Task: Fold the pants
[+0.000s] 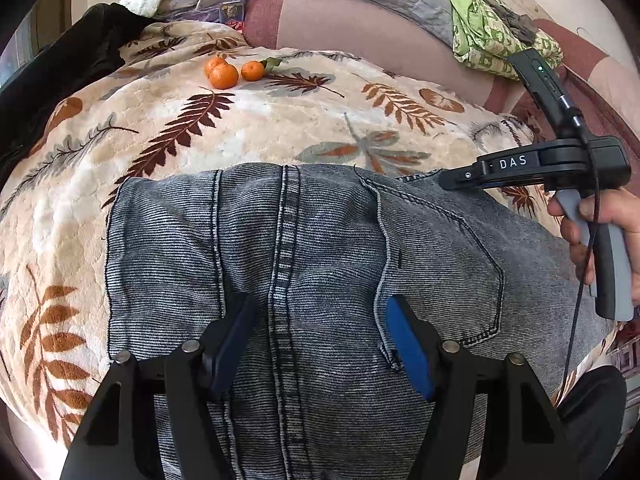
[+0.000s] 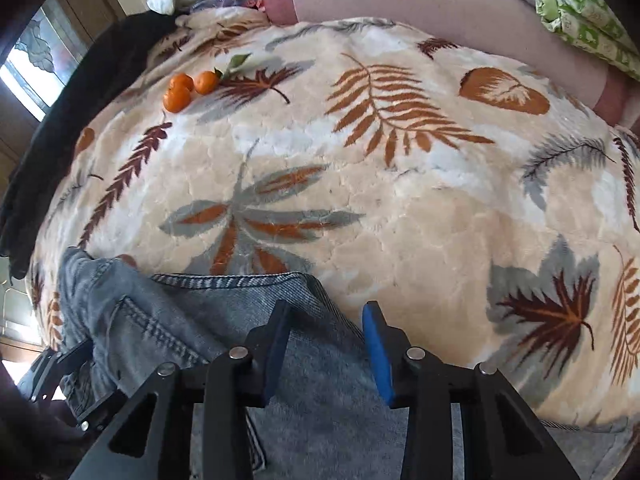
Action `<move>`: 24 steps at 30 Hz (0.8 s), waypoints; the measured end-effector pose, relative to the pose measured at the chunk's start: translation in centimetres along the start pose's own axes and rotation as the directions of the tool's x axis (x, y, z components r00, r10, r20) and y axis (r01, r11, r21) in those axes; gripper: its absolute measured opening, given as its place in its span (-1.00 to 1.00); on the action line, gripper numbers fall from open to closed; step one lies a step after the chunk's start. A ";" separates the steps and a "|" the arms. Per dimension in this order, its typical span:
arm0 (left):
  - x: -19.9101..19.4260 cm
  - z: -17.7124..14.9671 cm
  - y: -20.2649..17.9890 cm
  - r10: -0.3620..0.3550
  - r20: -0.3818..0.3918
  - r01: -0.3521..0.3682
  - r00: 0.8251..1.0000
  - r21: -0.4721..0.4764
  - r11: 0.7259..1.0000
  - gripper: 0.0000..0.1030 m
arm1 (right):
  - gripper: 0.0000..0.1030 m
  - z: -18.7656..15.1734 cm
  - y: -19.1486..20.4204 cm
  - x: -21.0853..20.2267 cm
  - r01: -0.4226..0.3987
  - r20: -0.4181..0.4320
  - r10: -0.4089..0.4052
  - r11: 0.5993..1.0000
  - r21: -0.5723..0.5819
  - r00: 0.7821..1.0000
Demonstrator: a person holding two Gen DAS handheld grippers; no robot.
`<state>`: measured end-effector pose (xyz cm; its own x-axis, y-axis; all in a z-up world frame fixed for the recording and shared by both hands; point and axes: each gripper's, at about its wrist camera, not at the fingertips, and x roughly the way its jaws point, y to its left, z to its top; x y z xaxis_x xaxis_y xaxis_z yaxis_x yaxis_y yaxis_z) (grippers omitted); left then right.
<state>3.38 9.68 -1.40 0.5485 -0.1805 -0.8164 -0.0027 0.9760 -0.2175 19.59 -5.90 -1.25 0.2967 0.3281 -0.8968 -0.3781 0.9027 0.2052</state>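
The only legible lettering is "DAS" in white capitals, printed on the black body of the right hand-held gripper (image 1: 444, 181), as seen from the left wrist view.

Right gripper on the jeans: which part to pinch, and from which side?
Pinch the stitched hem edge of the jeans, just ahead of the right gripper. It lies flat on the leaf-print blanket as a thick, free border. Probably best to come from above, angled down, one pad sliding under the edge from the blanket side. The jaws stand open over the denim, gripping nothing.
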 end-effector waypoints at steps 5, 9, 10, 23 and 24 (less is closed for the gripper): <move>-0.1 -0.1 0.2 -0.006 0.001 0.006 1.000 -0.003 1.000 0.34 | -0.91 -0.7 3.0 0.1 0.067 -0.014 -0.070 0.984 -0.166 0.997; -0.1 -0.1 0.4 -0.015 0.000 0.015 1.000 -0.011 1.000 0.34 | -0.92 -0.2 4.5 -0.7 0.238 0.084 -0.224 0.940 -0.245 0.971; -0.1 -0.1 0.4 -0.015 0.001 0.015 1.000 -0.010 1.000 0.34 | -0.92 -0.2 4.7 -0.1 0.268 0.083 -0.255 0.927 -0.260 0.963; -0.3 -0.3 0.2 -0.002 0.008 0.002 1.000 0.005 1.000 0.35 | -0.88 -0.1 1.2 -3.6 0.312 0.203 -0.299 0.950 -0.034 0.933; -0.3 -0.3 0.2 0.000 0.008 0.000 1.000 0.006 1.000 0.35 | -0.88 -0.5 0.8 -4.3 0.257 0.201 -0.251 0.967 -0.004 0.947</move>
<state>2.94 9.92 -1.33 0.5548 -0.1798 -0.8123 0.0022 0.9767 -0.2147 17.60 -6.76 2.55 0.5521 0.1405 -0.8218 -0.2927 0.9556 -0.0333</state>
